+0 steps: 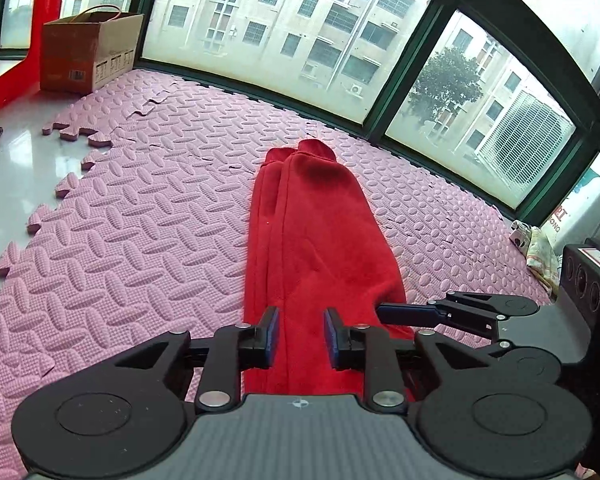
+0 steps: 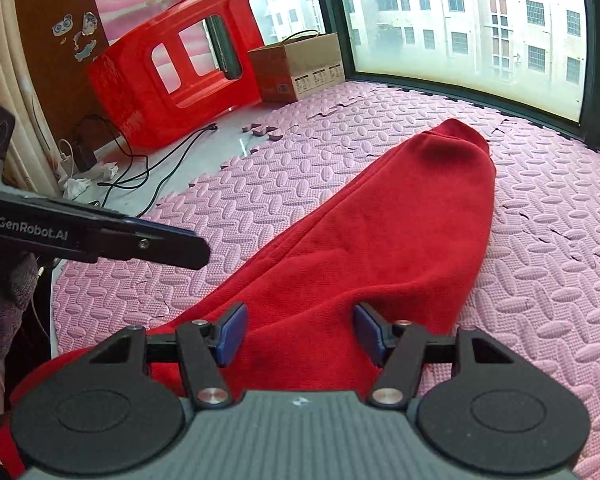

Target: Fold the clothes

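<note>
A red fleece garment [image 1: 312, 240] lies folded into a long narrow strip on the pink foam mat [image 1: 140, 220], running away toward the windows. My left gripper [image 1: 301, 338] is open, its jaws standing either side of the strip's near end, just above it. My right gripper [image 2: 300, 330] is open too, over the near end of the same garment [image 2: 380, 232]. The right gripper shows at the right of the left wrist view [image 1: 412, 314]. The left gripper shows at the left of the right wrist view [image 2: 172, 246], seemingly off the cloth.
A cardboard box [image 1: 88, 52] stands at the mat's far left corner beside a tipped red plastic stool [image 2: 172, 72]. Black cables [image 2: 148, 160] lie on the bare floor to the left. Windows [image 1: 300, 32] bound the far side. A small cloth bundle [image 1: 540, 256] lies at the right.
</note>
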Motion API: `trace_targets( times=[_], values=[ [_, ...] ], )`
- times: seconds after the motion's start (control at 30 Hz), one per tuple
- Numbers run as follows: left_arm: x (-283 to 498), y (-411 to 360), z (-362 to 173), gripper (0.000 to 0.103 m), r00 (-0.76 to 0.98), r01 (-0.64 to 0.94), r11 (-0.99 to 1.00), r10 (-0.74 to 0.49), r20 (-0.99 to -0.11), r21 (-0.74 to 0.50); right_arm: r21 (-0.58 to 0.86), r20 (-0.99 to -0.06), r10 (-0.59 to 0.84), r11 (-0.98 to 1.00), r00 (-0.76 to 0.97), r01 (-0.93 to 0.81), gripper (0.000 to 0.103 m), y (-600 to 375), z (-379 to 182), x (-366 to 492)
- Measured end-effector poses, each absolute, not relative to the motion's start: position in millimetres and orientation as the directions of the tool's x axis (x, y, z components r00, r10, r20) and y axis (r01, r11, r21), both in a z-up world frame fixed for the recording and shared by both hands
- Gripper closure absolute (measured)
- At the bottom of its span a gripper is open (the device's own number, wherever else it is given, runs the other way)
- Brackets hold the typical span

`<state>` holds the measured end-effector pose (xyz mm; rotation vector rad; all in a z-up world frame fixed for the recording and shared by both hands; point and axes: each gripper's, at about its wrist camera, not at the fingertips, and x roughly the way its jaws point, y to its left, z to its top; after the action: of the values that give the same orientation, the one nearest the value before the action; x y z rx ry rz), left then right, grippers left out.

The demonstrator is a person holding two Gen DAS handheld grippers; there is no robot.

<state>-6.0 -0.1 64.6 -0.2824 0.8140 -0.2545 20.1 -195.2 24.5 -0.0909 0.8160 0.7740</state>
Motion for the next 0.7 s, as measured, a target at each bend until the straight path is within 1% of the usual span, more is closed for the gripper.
trace_targets(
  times=[0.23, 0.37, 0.53, 0.57, 0.63, 0.7],
  values=[
    [34.6, -30.1, 44.8, 0.076, 0.635, 0.191, 0.96, -0.279, -0.721, -0.203, 0.184, -0.683, 0.595, 0.702, 0.424, -0.688, 0.038, -186.7, 19.6, 15.0],
    [46.5, -41.3, 35.1, 0.076, 0.639, 0.202, 0.973, -0.219, -0.738, -0.114, 0.181, -0.678, 0.6, 0.696, 0.424, -0.695, 0.037, -187.4, 17.7, 14.6],
    [52.6, -45.4, 27.9, 0.077, 0.636, 0.207, 0.976, -0.192, -0.748, -0.074, 0.187, -0.673, 0.608, 0.692, 0.421, -0.698, 0.036, -188.4, 16.5, 15.4],
    [53.1, -46.8, 27.1, 0.078, 0.637, 0.21, 0.976, -0.186, -0.748, -0.063, 0.187, -0.673, 0.608, 0.691, 0.422, -0.699, 0.036, -188.4, 16.3, 15.3],
    [54.2, -49.0, 27.5, 0.091, 0.641, 0.216, 0.976, -0.172, -0.748, -0.039, 0.184, -0.671, 0.608, 0.691, 0.424, -0.699, 0.036, -188.5, 16.0, 14.8],
    [54.4, -46.1, 28.9, 0.094, 0.645, 0.215, 0.975, -0.178, -0.743, -0.047, 0.184, -0.669, 0.608, 0.693, 0.427, -0.697, 0.036, -189.6, 16.7, 14.2]
  ],
)
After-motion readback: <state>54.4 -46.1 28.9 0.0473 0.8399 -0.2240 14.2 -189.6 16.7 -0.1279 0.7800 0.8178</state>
